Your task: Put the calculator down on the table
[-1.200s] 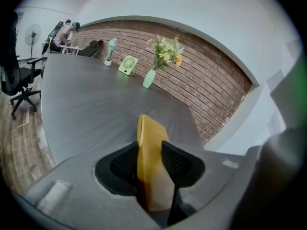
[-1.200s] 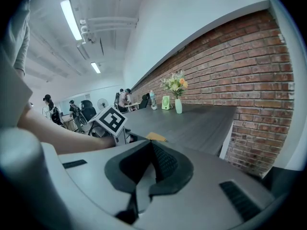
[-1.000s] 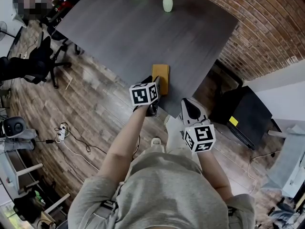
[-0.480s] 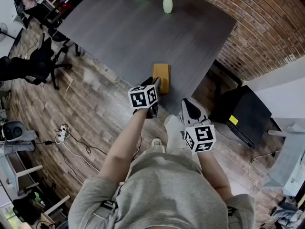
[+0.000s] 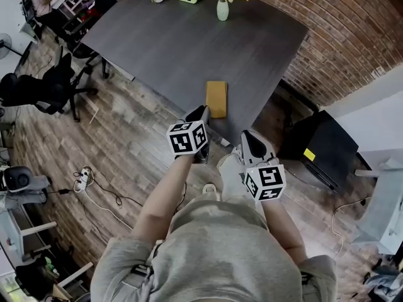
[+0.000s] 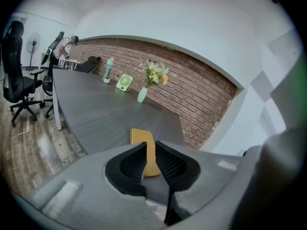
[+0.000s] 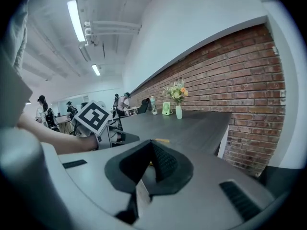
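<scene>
- Since the calculator (image 5: pixel 216 99) already lies flat on the counter (image 5: pixel 176 43), the task looks done, and the main risk is disturbing it. It sits close to the counter's near edge, so a forward or sideways swing of the left gripper (image 5: pixel 201 112) could nudge it askew or off onto the floor.
- A lesser risk is the jaws catching the near end of the calculator if the gripper dips, as they hang just short of it.
- The right gripper (image 5: pixel 250 142) is less of a threat. It is held nearer the person and right of the calculator, off the counter's edge.
- The left jaws have just been closing and now stand nearly together, with only a narrow slit between the pads. In the left gripper view nothing is held; the calculator (image 6: pixel 140 137) shows beyond the left gripper (image 6: pixel 149 145), lined up with the slit but apart from it.
- In the head view the calculator lies just far and slightly right of the left jaw tips, its long side running near to far.
- In the right gripper view the right gripper (image 7: pixel 151 143) has its jaws together and empty, with only a thin sliver of the calculator visible past them on the counter.
</scene>
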A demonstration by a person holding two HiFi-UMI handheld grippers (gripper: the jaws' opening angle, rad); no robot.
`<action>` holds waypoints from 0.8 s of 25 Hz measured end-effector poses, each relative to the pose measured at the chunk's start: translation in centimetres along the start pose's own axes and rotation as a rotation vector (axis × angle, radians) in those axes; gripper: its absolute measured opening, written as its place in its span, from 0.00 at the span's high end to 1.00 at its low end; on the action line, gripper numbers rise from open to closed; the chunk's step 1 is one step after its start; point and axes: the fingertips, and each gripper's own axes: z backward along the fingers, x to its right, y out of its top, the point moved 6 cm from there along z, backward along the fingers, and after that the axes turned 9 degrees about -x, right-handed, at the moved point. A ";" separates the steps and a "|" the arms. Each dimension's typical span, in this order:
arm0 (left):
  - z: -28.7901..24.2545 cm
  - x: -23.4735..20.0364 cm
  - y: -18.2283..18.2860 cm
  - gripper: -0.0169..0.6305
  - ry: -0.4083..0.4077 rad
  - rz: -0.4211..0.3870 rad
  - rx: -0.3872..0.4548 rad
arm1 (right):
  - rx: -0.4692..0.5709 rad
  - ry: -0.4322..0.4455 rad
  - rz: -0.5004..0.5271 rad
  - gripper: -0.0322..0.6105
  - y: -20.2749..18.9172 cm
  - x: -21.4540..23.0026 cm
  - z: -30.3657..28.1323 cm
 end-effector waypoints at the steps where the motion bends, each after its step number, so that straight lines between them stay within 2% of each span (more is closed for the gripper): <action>1: 0.7 0.1 -0.2 0.88 -0.001 -0.004 0.004 | 0.002 -0.001 0.001 0.95 -0.1 -0.3 0.3; 12: 8.3 2.6 -2.5 0.93 -0.054 -0.094 0.059 | 0.033 -0.010 -0.001 0.95 -1.2 -3.8 4.1; 20: 13.3 3.5 -5.5 0.94 -0.081 -0.121 0.054 | 0.060 -0.010 0.004 0.95 -1.9 -6.5 6.7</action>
